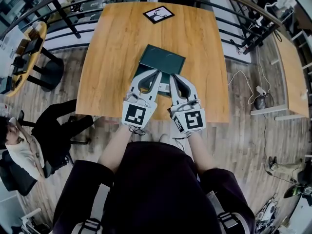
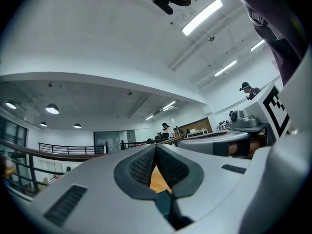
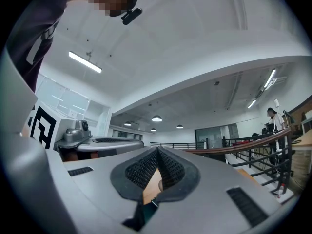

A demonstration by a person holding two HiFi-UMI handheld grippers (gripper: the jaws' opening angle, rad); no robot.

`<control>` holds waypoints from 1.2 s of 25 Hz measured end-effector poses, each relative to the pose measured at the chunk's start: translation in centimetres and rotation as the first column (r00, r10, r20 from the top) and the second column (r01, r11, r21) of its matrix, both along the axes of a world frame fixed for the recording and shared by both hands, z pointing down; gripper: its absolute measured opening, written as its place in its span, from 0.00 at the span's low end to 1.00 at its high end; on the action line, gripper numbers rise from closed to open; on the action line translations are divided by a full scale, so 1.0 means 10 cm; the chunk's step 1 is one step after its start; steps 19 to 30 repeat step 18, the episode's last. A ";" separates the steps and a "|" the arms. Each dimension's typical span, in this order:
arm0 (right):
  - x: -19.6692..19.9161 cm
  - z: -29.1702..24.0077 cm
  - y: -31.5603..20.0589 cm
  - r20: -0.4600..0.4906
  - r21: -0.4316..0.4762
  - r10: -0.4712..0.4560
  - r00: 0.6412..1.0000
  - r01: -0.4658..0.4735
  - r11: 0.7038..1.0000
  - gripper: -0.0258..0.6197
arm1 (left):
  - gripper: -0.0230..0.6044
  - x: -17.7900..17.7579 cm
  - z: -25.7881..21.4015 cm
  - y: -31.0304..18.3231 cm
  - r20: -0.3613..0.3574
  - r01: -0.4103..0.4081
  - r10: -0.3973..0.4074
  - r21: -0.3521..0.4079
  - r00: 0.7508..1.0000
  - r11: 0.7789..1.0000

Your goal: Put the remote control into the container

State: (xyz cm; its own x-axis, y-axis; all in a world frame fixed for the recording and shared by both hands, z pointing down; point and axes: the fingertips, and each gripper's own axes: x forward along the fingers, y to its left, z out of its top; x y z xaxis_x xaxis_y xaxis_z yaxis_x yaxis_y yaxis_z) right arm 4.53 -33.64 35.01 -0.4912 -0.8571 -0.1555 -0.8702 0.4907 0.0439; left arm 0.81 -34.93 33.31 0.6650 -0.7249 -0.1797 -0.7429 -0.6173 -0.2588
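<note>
A dark green container (image 1: 161, 61) lies flat on the wooden table (image 1: 112, 57), near the middle. I cannot make out the remote control in any view. My left gripper (image 1: 158, 72) hangs over the container's near edge, its jaws shut with nothing between them; in its own view the left gripper (image 2: 156, 147) points slightly upward into the room. Beside it, my right gripper (image 1: 172, 77) is also shut and empty, and in its own view the right gripper (image 3: 157, 150) has its pads meeting at the tips. A strip of the table (image 2: 159, 179) and a piece of the green container (image 2: 164, 204) show below the left pads.
A black-and-white marker card (image 1: 158, 14) lies at the table's far edge. A person (image 1: 22, 143) sits at the left on a dark chair. A second table (image 1: 292, 77) stands at the right, with cables (image 1: 258, 91) on the floor. A railing (image 1: 63, 9) runs behind.
</note>
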 end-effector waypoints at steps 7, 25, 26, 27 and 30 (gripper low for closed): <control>-0.03 -0.01 0.00 0.003 0.001 -0.006 1.000 0.006 1.000 0.07 | 0.06 -0.03 -0.02 -0.01 0.010 0.006 -0.006 0.012 1.000 1.000; -0.01 0.03 -0.03 -0.008 0.004 -0.012 1.000 0.012 1.000 0.07 | 0.06 -0.03 0.05 -0.03 0.028 0.007 -0.007 0.004 1.000 1.000; -0.01 0.03 -0.03 -0.008 0.004 -0.012 1.000 0.012 1.000 0.07 | 0.06 -0.03 0.05 -0.03 0.028 0.007 -0.007 0.004 1.000 1.000; -0.01 0.03 -0.03 -0.008 0.004 -0.012 1.000 0.012 1.000 0.07 | 0.06 -0.03 0.05 -0.03 0.028 0.007 -0.007 0.004 1.000 1.000; -0.01 0.03 -0.03 -0.008 0.004 -0.012 1.000 0.012 1.000 0.07 | 0.06 -0.03 0.05 -0.03 0.028 0.007 -0.007 0.004 1.000 1.000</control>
